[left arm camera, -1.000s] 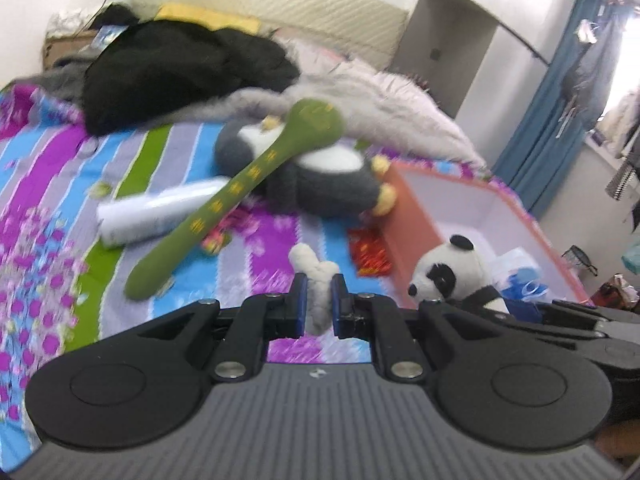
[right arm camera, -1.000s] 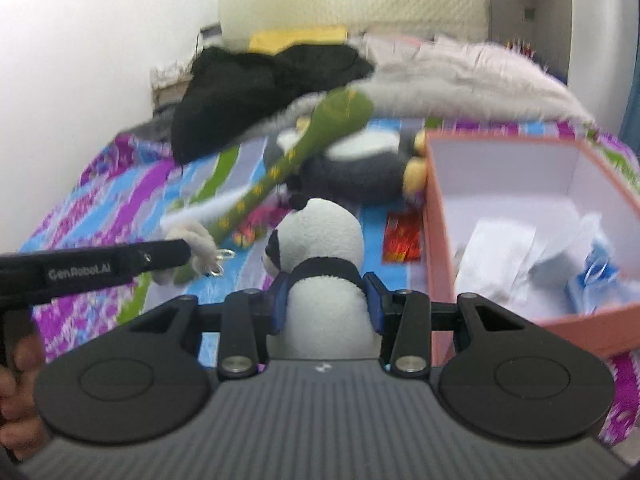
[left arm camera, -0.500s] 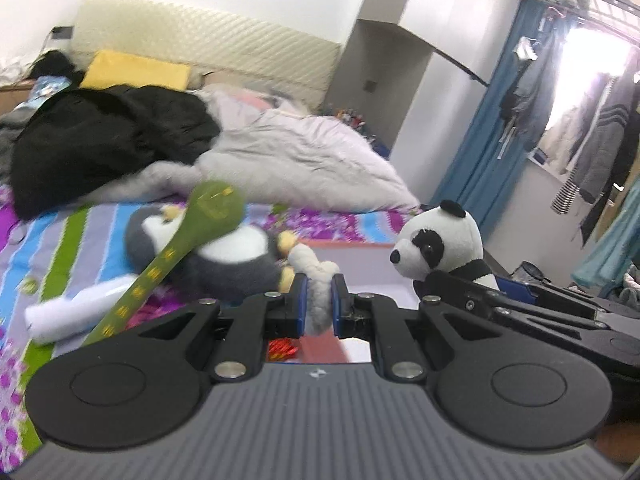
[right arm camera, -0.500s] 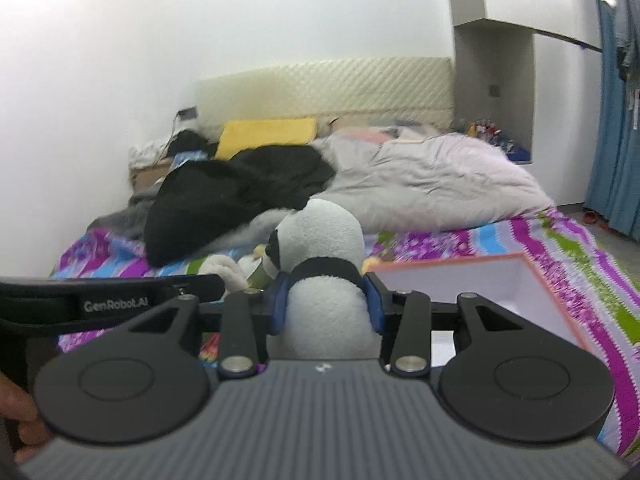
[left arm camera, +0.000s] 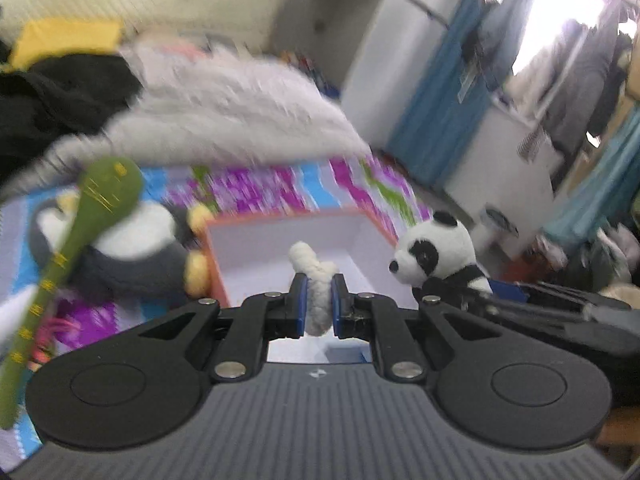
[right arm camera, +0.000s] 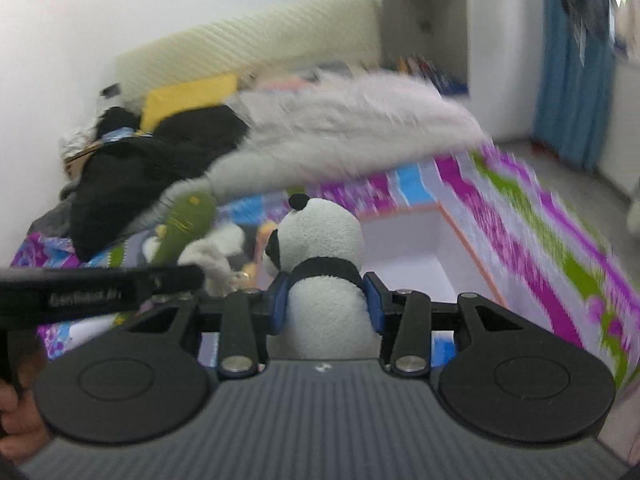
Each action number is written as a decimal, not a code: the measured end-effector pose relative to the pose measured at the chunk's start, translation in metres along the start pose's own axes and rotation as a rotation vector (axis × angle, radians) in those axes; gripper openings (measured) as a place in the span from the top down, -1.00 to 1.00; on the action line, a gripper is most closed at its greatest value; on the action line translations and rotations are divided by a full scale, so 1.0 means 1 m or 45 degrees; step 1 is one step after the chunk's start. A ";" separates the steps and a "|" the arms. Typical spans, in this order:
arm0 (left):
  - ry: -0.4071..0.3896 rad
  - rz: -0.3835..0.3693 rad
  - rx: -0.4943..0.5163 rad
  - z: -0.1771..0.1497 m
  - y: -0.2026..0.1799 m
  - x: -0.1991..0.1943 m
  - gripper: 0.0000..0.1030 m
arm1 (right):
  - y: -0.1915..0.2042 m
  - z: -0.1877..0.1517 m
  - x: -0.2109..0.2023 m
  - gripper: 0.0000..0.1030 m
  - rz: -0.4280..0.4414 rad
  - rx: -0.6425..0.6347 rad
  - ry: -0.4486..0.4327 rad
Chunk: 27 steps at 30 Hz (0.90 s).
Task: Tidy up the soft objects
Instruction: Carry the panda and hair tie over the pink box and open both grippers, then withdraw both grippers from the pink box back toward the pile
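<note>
On the striped bed, a small white toy and a panda are pinched in the left gripper and right gripper jaws above the box, so dropping them in is probably called for next.

Black left tool, blue pads, silver screws, ribbed grey body, right tool alike

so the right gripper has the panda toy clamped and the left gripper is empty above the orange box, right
Not quite. The left gripper is not empty: its jaws are shut on a small white fluffy toy, as the left wrist view shows. The rest holds: the right gripper has the panda toy clamped, above the orange box.
</note>
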<state>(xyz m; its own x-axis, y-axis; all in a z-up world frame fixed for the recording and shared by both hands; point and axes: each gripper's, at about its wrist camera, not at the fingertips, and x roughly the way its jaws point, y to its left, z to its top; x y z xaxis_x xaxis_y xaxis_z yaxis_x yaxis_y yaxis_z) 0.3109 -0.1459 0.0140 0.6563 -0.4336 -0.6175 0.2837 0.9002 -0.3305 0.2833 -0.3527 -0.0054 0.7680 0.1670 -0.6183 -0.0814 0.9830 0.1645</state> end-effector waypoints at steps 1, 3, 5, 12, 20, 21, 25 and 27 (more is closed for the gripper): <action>0.040 0.000 -0.006 0.001 0.000 0.013 0.71 | -0.007 -0.001 0.007 0.16 0.003 0.024 0.039; 0.109 0.003 0.002 -0.003 0.000 0.035 0.71 | -0.019 -0.007 0.021 0.16 -0.002 0.064 0.102; 0.168 0.018 0.002 -0.007 0.000 0.054 0.71 | -0.028 -0.014 0.034 0.16 -0.019 0.082 0.159; 0.310 0.033 0.001 -0.017 0.002 0.104 0.71 | -0.046 -0.043 0.066 0.16 -0.081 0.053 0.300; 0.401 0.068 0.024 -0.023 0.001 0.128 0.70 | -0.057 -0.058 0.078 0.14 -0.058 0.076 0.356; 0.405 0.070 0.022 -0.023 0.002 0.128 0.67 | -0.057 -0.059 0.079 0.13 -0.058 0.073 0.360; 0.390 0.087 0.006 -0.021 0.005 0.124 0.16 | -0.058 -0.057 0.080 0.06 -0.054 0.091 0.366; 0.378 0.087 0.011 -0.019 0.006 0.121 0.16 | -0.058 -0.054 0.080 -0.04 -0.057 0.083 0.357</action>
<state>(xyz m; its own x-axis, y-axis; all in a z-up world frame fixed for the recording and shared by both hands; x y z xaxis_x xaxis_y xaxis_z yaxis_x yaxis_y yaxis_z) 0.3785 -0.1939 -0.0762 0.4414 -0.3641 -0.8201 0.2527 0.9274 -0.2757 0.3145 -0.3920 -0.1059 0.5638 0.1466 -0.8128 -0.0034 0.9845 0.1752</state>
